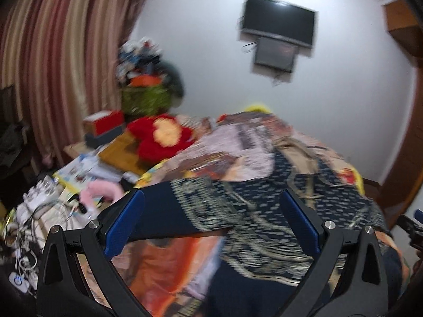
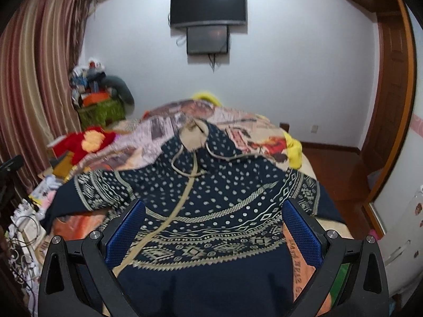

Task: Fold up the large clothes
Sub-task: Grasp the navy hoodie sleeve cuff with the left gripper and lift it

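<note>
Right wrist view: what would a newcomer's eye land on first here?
The navy patterned sweater spread flat across the bed, filling the foreground between the open right gripper. Next, the black TV on the white wall straight ahead, and the red plush toy at the bed's left edge.

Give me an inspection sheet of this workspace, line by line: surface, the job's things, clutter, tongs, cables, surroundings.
Surface: bed covered by a printed bedspread, with something yellow at the far end.
Job's things: navy patterned sweater spread flat on the bed, beige hood at the far end, drawstring trailing down the front, sleeves out to both sides.
Clutter: red plush toy, books and papers beside the bed on the left, piled basket in the corner.
Tongs: left tongs and right tongs both open above the sweater, holding nothing.
Cables: white cables and power strip at lower left.
Surroundings: striped curtain, wall-mounted TV, wooden door frame.
</note>
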The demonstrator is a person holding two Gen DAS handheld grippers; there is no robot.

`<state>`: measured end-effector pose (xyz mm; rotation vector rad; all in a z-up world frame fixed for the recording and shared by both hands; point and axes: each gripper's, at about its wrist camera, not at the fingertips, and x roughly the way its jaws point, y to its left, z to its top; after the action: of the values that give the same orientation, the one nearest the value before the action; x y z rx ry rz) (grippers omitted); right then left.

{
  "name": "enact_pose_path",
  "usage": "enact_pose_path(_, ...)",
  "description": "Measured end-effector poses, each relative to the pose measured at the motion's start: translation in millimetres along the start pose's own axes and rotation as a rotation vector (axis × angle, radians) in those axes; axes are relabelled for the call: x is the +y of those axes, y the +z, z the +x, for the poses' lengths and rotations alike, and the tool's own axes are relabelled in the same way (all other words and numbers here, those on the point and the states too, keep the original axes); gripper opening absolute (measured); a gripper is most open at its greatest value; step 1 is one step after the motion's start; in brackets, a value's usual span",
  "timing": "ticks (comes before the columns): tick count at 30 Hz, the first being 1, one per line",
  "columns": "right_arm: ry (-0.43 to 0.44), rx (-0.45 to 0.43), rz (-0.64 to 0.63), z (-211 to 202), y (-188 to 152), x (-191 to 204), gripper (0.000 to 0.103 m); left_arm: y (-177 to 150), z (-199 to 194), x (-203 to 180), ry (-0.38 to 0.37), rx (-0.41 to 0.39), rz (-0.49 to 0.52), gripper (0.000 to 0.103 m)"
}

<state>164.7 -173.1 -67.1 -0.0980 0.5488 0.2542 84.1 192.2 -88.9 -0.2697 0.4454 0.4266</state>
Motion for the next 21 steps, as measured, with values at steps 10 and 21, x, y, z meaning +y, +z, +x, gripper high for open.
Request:
enact_pose_path(10, 0.013, 0.144, -0.158, 109.9, 19.6, 44.0, 0.103, -50.9, 106.9, 136.9, 0.034, 0.419, -0.324, 0.103)
enact_pose_path(21, 0.147, 0.397, -0.328, 217.7, 14.9, 115.4, 0.103, -114.6, 160.0, 199.9, -0.162, 0.651, -0.739, 0.096)
